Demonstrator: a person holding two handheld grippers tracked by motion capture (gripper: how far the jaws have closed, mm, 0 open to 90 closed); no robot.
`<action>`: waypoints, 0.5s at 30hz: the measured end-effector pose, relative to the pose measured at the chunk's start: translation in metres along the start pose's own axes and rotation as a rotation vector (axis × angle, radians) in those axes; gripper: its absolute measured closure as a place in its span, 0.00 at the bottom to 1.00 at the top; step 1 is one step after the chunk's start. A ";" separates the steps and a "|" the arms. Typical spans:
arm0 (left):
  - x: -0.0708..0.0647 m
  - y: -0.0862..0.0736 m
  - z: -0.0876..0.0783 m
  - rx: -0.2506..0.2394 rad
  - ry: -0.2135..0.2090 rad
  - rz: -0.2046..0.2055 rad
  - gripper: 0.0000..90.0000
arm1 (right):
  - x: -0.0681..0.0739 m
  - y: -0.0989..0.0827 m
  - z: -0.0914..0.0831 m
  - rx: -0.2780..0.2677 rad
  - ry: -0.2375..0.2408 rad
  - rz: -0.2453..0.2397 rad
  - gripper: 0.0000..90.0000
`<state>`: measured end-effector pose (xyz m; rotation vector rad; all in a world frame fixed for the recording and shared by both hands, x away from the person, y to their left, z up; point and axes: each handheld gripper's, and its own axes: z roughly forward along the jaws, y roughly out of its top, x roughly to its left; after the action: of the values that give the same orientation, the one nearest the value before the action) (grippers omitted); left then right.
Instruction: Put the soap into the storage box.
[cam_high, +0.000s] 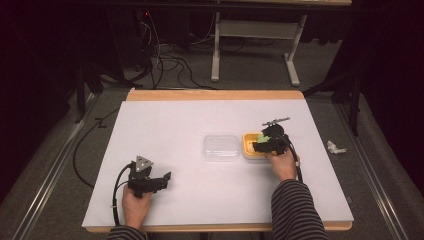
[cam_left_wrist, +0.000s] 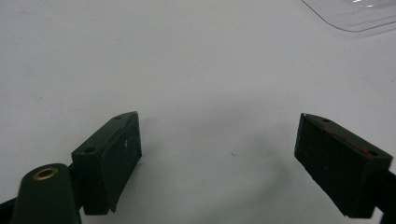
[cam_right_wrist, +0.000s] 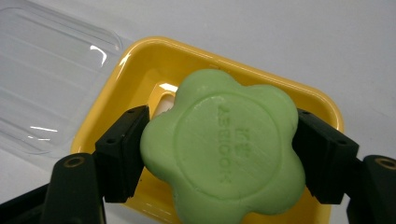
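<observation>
A green flower-shaped soap (cam_right_wrist: 224, 147) is clamped between the jaws of my right gripper (cam_right_wrist: 219, 154), just above a yellow soap dish (cam_right_wrist: 140, 70). From above, the right gripper (cam_high: 265, 144) hovers over that yellow dish (cam_high: 248, 145) at the table's centre right, and the green soap (cam_high: 261, 139) peeks out. A clear plastic lid (cam_high: 221, 147) lies flat to the dish's left. My left gripper (cam_high: 162, 180) rests at the front left of the table. Its jaws stand wide apart over bare white surface, the left gripper (cam_left_wrist: 219, 158) holding nothing.
The white table (cam_high: 175, 125) has a wooden rim at back and front. A corner of the clear lid (cam_left_wrist: 355, 14) shows in the left gripper view. A crumpled white scrap (cam_high: 335, 147) lies on the floor to the right. Cables and a desk frame stand beyond the table.
</observation>
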<state>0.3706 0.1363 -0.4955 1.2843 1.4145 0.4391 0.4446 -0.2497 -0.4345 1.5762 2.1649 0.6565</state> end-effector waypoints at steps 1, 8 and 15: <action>0.000 0.000 0.000 0.001 -0.001 -0.001 0.17 | 0.000 0.000 0.000 0.000 0.000 0.000 0.30; 0.000 0.000 0.000 0.003 -0.001 0.002 0.17 | 0.001 0.001 0.004 0.011 -0.004 0.000 0.30; 0.000 0.000 0.000 0.001 -0.002 0.000 0.17 | 0.000 0.000 0.007 0.021 0.003 0.012 0.30</action>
<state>0.3703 0.1366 -0.4953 1.2854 1.4125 0.4371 0.4482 -0.2486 -0.4398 1.6013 2.1729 0.6416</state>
